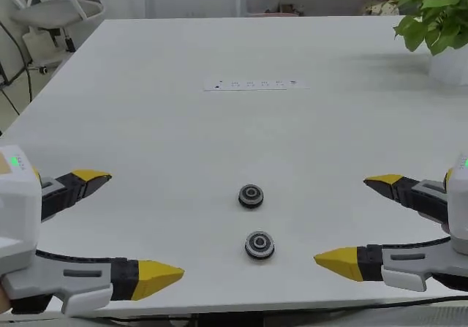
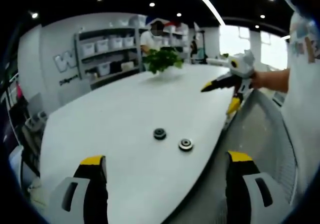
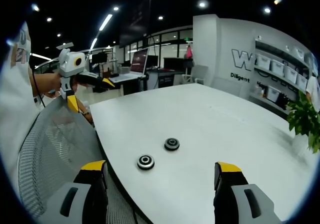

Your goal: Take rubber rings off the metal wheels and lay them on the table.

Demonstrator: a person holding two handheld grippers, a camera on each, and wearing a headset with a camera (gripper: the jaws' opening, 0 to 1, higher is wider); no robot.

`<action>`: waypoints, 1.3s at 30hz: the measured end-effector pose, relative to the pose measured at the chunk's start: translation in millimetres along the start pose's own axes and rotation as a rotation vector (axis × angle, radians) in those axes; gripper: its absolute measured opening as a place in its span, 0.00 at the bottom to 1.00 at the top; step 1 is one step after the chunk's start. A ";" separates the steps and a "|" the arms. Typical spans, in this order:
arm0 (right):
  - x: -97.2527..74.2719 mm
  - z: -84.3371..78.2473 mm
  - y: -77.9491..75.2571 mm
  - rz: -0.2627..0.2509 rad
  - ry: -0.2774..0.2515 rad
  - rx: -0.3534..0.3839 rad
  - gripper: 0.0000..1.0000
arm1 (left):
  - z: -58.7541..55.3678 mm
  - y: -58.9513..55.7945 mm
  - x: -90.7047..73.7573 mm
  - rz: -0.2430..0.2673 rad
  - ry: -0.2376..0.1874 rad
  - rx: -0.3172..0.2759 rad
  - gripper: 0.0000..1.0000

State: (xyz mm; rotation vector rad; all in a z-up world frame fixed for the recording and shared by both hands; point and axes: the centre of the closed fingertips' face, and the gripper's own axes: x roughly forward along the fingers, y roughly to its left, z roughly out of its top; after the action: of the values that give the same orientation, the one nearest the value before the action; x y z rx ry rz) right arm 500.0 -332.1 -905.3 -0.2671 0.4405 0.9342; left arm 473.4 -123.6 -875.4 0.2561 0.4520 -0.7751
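The task is at its opening step. Two small metal wheels with black rubber rings, the far wheel (image 1: 251, 196) at 12 o'clock of the near wheel (image 1: 259, 245), sit untouched on the white table (image 1: 183, 129). The left gripper (image 1: 146, 223) at 9 o'clock and the right gripper (image 1: 341, 219) at 3 o'clock hover with jaws apart, holding nothing. Next, I judge, one gripper must pin a wheel while the other peels off its ring.

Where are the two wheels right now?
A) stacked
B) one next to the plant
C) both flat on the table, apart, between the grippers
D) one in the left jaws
C: the far wheel and the near wheel lie apart on the table, with the left gripper and right gripper open on either side, touching neither.
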 end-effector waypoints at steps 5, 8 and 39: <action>1.4 2.0 1.1 0.005 -0.004 -0.007 0.89 | 0.6 -0.7 -0.8 -0.001 -0.003 0.003 1.00; 2.0 3.3 0.0 0.003 -0.005 -0.007 0.90 | 1.8 -1.3 -0.6 -0.003 -0.005 0.011 1.00; 9.0 4.7 -7.5 0.006 -0.009 -0.013 0.93 | 0.9 2.9 8.7 -0.023 0.015 0.018 1.00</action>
State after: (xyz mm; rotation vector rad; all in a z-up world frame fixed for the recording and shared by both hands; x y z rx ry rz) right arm 511.9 -328.0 -905.3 -0.2737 0.4271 0.9438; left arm 481.2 -127.3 -878.7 0.2743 0.4632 -0.8003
